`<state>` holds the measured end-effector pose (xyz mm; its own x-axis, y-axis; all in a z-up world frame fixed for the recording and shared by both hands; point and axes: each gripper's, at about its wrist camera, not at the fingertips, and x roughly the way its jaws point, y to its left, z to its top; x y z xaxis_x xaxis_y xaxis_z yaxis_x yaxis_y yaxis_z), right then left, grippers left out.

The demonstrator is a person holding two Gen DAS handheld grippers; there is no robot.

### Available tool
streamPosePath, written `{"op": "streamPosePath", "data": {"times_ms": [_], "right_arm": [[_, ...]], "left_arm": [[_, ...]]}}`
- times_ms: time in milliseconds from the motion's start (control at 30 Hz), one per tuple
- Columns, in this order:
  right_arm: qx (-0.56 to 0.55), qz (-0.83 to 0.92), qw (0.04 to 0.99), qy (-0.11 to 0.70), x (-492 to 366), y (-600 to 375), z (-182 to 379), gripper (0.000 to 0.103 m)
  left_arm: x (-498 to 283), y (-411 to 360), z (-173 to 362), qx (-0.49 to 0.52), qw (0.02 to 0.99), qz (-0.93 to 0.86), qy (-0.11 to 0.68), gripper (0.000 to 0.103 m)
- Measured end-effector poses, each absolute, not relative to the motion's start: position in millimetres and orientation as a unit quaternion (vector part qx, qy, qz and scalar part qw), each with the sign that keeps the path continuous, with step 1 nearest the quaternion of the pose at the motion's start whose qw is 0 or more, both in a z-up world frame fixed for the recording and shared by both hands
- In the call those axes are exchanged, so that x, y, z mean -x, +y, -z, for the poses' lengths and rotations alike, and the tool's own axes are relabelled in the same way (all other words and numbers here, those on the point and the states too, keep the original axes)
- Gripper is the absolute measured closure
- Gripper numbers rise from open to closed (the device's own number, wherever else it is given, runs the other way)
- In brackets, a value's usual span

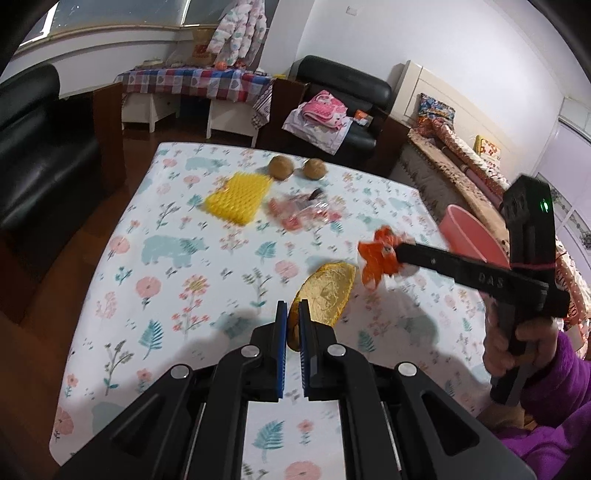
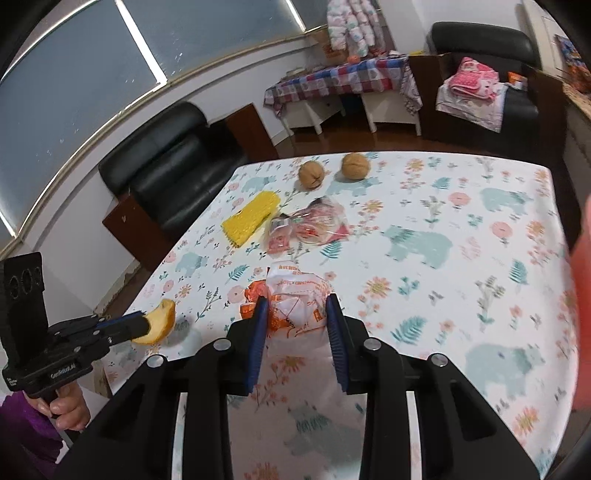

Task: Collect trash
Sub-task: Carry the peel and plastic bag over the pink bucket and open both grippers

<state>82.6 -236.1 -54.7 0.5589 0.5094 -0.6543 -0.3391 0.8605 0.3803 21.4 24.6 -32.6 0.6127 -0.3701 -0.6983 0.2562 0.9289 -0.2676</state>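
Left wrist view alone shows a pink bin [image 1: 469, 236] at right; left tool [image 1: 293, 314] clamps a peel [image 1: 327, 291], right tool [image 2: 297, 314] seemingly grips a wrapper [image 2: 295, 291].

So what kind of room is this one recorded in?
Most likely a lived-in home living room: black leather armchairs around a table with a floral bear-print cloth, folded laundry on another chair, and a puffer jacket hanging by the window.

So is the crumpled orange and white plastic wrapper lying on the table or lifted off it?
Lifted. The crumpled orange and white plastic wrapper is pinched in the right gripper, clear of the floral tablecloth.
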Motion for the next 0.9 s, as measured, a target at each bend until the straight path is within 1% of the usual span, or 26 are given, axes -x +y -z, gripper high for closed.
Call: {"op": "streamPosePath", "data": {"times_ms": [367,900], "right_arm": [[-0.120,-0.193,0.899,0.374,-47,-277,41,0.071],[-0.146,-0.129,0.924,0.328,-21,-332,26,0.071]], "left_arm": [[-32,-14,16,0.072,0.900,0.185,0.389,0.098],[-49,-86,-11,0.054,0.900,0.232,0.364,0.098]]}}
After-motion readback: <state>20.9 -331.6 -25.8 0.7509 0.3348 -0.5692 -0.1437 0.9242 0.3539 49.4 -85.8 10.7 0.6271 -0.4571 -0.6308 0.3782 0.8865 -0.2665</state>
